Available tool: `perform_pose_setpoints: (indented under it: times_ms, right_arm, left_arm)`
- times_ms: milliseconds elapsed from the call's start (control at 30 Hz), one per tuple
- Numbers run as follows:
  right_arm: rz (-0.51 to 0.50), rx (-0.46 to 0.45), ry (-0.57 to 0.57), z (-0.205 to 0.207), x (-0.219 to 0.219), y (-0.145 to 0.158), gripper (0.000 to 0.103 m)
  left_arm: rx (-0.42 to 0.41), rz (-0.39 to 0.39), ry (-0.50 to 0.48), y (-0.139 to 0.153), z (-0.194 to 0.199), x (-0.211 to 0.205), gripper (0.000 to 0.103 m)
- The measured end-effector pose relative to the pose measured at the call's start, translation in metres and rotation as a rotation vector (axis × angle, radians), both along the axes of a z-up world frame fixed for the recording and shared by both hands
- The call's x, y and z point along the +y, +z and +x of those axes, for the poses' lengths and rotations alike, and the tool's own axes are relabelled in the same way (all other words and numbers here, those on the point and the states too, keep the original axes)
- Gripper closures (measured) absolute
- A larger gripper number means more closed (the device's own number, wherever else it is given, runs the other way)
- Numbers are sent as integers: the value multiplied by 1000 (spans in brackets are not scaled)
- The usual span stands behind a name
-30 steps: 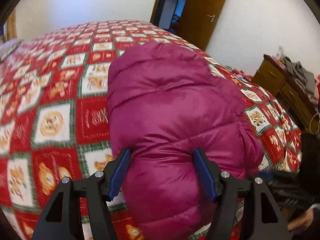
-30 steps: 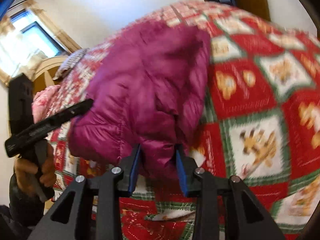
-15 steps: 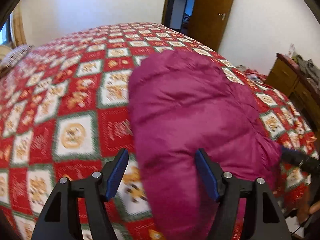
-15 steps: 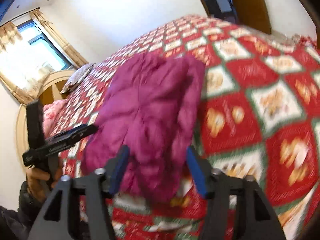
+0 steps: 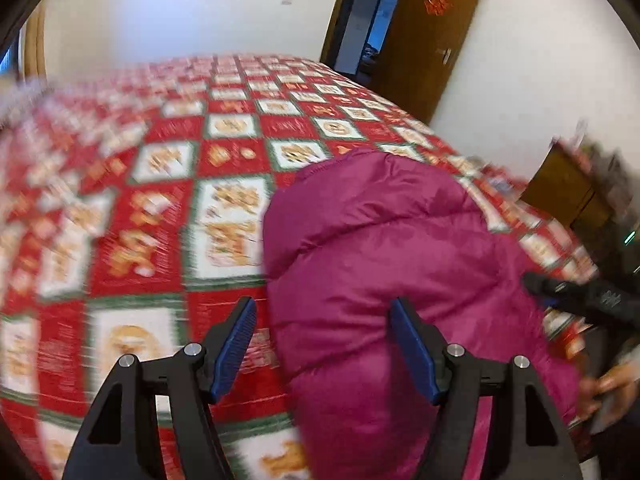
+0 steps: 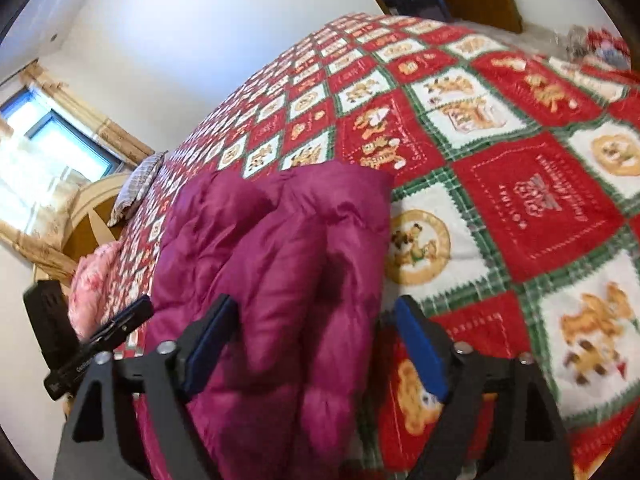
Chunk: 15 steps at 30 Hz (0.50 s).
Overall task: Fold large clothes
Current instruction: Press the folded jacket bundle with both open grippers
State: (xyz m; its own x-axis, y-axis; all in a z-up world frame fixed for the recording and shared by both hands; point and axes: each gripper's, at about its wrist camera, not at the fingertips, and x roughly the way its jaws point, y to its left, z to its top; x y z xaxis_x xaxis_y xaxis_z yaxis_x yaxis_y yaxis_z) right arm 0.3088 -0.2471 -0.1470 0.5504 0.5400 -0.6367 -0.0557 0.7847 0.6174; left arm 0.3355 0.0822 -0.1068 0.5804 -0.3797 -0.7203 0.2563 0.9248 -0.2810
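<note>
On the patchwork quilt [image 6: 520, 200], the magenta down jacket [image 6: 280, 264] lies apparently folded; both the left gripper [image 5: 324, 346] and the right gripper [image 6: 316, 344] gape empty, so next comes regripping its 6 o'clock edge.

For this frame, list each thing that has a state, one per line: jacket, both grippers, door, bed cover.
Magenta puffer jacket: folded into a bundle, lying on the bed near its edge, not gripped.
Left gripper: open, empty, jacket partly between its fingers.
Right gripper: open, empty, over the jacket's near end.
Bed cover: spread flat over the bed.
Brown door: open, dark doorway beside it.
</note>
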Motion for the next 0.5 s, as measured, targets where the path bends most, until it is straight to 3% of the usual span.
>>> perform_pose_setpoints:
  times_ms: [100,167,333,500]
  right_arm:
    - [76,58,16,9,5,-19,5]
    - [64,37,32,7,10,-16,4]
    - [41,22,171,-5,29,-11,5]
    - [10,1,188,-4,41,-13,12]
  left_arm:
    - [105,-165,-21,-17,17,1,29]
    - [130,-216,-26,-24,22,0,25]
    - [98,-177,-101,-21,18,-7,24]
    - [90,-50,-65,-28,28,-31,10]
